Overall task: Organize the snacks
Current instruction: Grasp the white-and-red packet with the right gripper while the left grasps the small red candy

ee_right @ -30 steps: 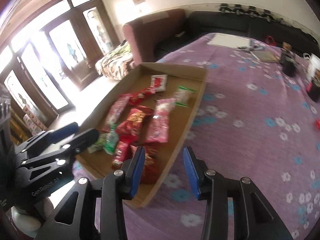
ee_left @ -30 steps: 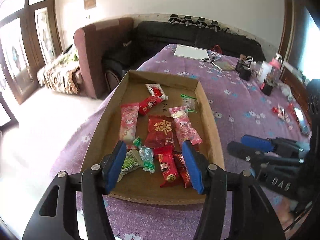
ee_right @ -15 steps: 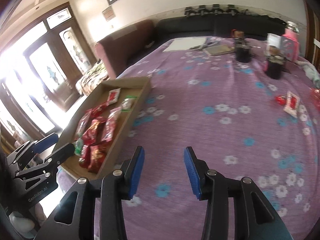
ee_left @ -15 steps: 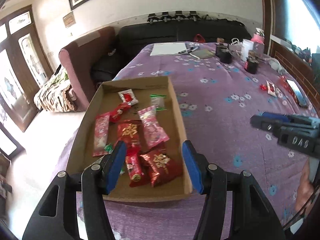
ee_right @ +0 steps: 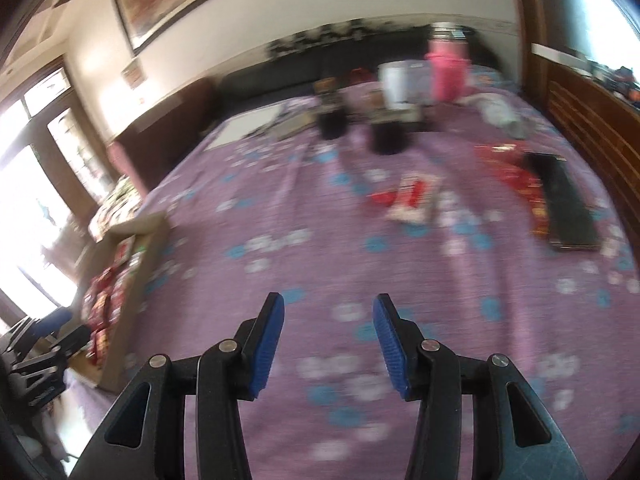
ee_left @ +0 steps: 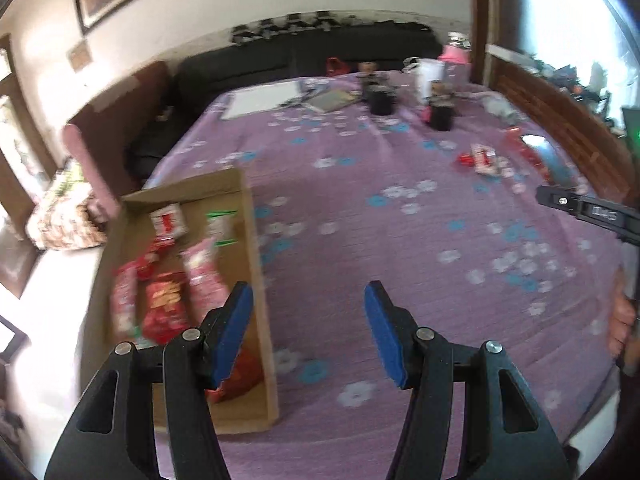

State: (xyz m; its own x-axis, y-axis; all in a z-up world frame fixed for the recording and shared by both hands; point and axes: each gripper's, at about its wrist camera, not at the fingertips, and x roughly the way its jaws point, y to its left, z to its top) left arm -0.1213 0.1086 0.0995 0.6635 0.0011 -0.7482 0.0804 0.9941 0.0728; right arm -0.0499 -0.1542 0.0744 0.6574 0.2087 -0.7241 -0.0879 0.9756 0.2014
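A shallow cardboard tray (ee_left: 256, 240) holds several red, pink and green snack packets (ee_left: 164, 304) at the left of the purple flowered tablecloth (ee_left: 360, 220); it also shows in the right wrist view (ee_right: 136, 264). My left gripper (ee_left: 308, 320) is open and empty, just right of the tray's right wall. My right gripper (ee_right: 328, 332) is open and empty above bare cloth. A white-and-red snack packet (ee_right: 414, 198) and a small red candy (ee_right: 382, 198) lie ahead of it; they also show in the left wrist view (ee_left: 482, 158). Red packets (ee_right: 520, 176) lie far right.
A black phone-like slab (ee_right: 564, 204) lies at the right beside the red packets. Black cups (ee_right: 390, 138), a white container (ee_right: 400, 82), a pink bottle (ee_right: 448, 72) and papers (ee_left: 264, 100) stand at the far end. A wooden ledge (ee_right: 592, 120) borders the right side.
Both grippers have swung to the right, away from the tray, toward the loose packets on the cloth. The tray has slid to the left of both views. Both stay open.
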